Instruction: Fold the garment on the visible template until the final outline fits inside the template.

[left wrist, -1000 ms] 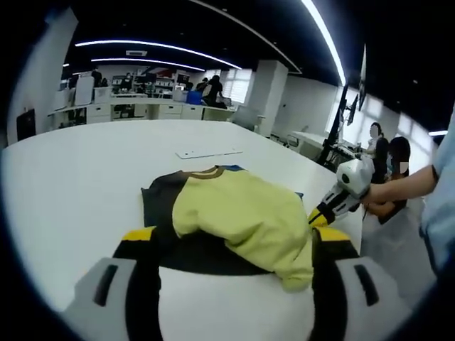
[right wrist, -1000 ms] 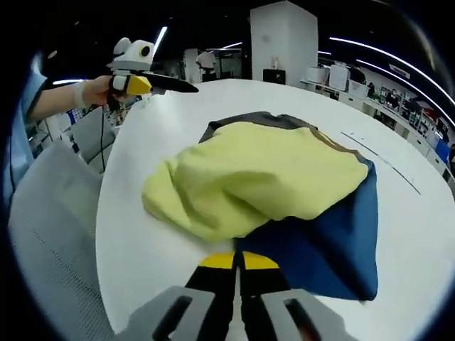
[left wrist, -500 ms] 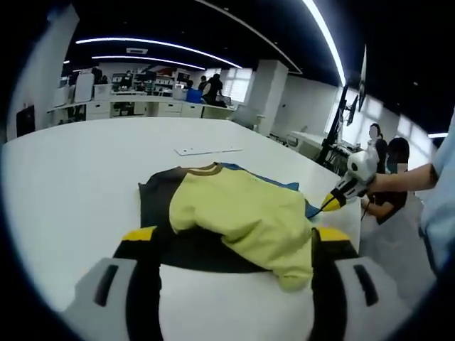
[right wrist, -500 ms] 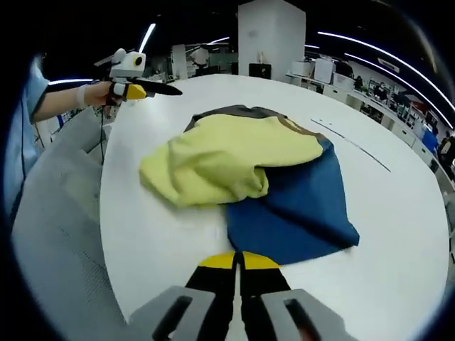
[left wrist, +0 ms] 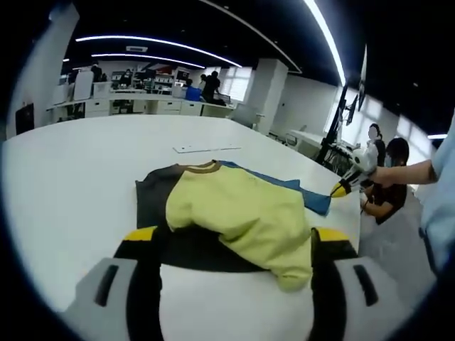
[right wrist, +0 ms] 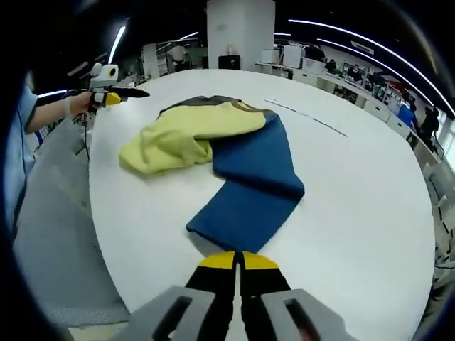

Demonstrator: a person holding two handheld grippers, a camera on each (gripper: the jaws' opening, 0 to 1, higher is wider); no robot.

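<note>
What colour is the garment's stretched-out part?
Blue, clearest in the right gripper view.

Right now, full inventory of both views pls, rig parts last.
garment: 1, yellow, blue and dark panels, crumpled on the table; the blue part is drawn out toward the right gripper.
table: 1, white, large and rounded, under the garment.
flat strip: 1, pale, lying on the table beyond the garment.
office background: desks, a pillar, ceiling light strips, several people, far behind the table.
left gripper: 1, black jaws with yellow bands, set wide apart at the near edge of the garment.
right gripper: 1, same colours, jaws together at the end of the blue part.
</note>
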